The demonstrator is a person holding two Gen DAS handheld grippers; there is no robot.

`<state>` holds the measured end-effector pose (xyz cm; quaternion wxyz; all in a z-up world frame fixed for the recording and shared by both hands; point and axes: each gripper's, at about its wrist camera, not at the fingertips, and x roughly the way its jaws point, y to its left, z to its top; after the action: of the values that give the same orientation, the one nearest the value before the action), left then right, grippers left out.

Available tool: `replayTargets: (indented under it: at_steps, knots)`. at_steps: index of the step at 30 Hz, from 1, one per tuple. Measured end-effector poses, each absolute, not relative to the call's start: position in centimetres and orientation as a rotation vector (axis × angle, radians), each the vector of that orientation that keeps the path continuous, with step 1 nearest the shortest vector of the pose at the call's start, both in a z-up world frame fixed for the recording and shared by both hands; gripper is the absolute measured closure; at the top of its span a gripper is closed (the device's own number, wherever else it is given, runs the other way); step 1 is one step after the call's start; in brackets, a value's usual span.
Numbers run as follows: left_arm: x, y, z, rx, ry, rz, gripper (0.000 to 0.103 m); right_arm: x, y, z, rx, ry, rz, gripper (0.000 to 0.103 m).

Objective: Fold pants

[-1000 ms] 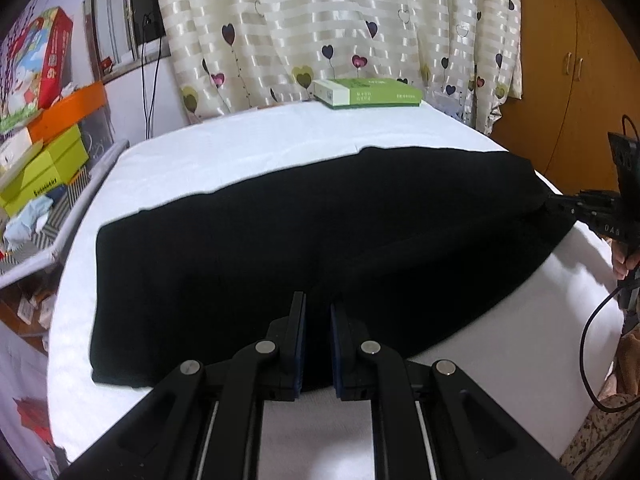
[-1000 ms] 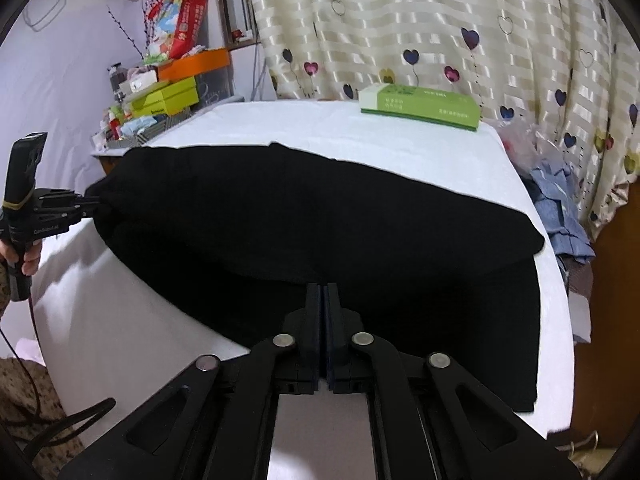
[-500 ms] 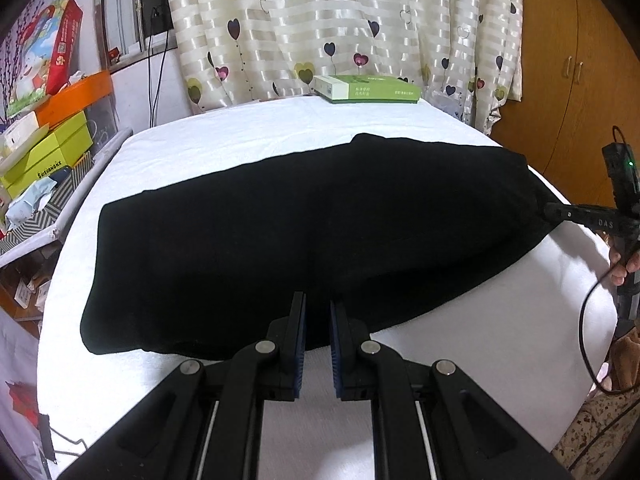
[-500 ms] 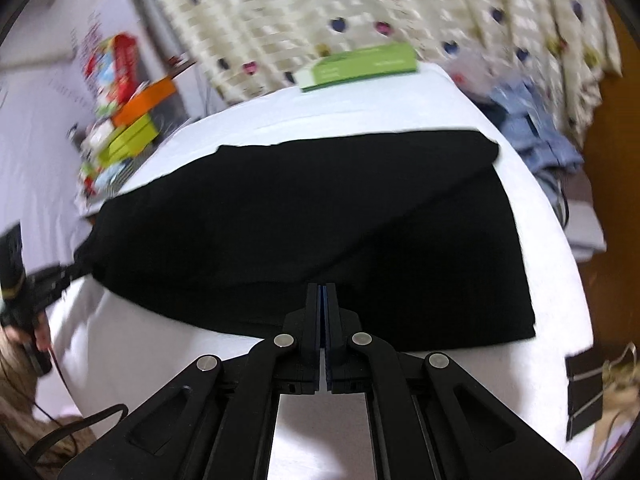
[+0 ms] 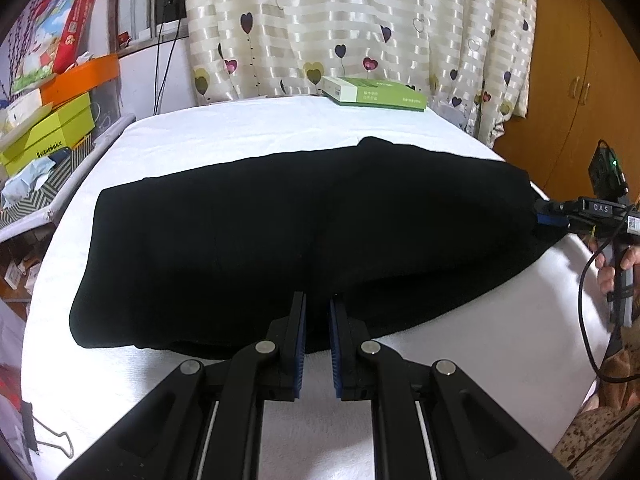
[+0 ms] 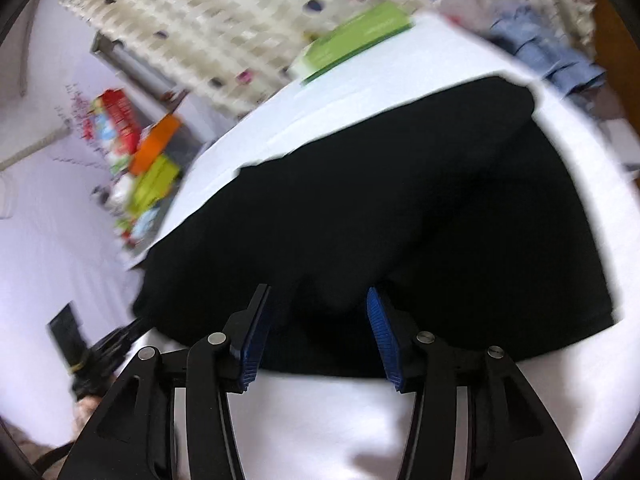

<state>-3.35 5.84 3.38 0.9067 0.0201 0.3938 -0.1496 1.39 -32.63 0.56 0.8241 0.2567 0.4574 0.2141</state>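
Here, in your left wrist view, the pants (image 5: pixel 304 236) lay folded across the white table (image 5: pixel 248 132), and your left gripper (image 5: pixel 318 312) stood nearly closed, pinching their near edge. At far right your right gripper (image 5: pixel 550 214) met the cloth's end. In your blurred right wrist view, its jaws were opening, the pads clear of the cloth lying between them.

Right wrist view blurred; curtain (image 6: pixel 248 20) pattern unreadable.
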Motion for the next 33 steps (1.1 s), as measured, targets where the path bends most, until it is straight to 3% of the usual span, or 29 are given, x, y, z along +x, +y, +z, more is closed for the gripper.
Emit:
replayTargets:
  at_steps: [4, 9, 17, 25, 33]
  knots:
    - [-3.0, 5.7, 3.6, 0.050, 0.813, -0.314, 0.090, 1.3, -30.4, 0.5, 0.488, 0.962, 0.470, 0.053]
    - [-2.7, 6.1, 3.4, 0.029, 0.817, -0.320, 0.091, 2.8, -30.3, -0.1, 0.672, 0.948, 0.521, 0.053]
    - [-2.4, 6.4, 3.0, 0.013, 0.827, -0.325, 0.090, 2.5, -34.1, 1.3, 0.752, 0.707, 0.225, 0.053]
    - [-2.5, 6.6, 2.8, -0.007, 0.824, -0.334, 0.090, 2.8, -35.0, 1.2, 0.784, 0.674, 0.135, 0.053]
    - [-2.3, 6.9, 2.7, -0.009, 0.831, -0.339, 0.090, 2.7, -32.8, 5.2, 0.468, 0.539, 0.022, 0.053]
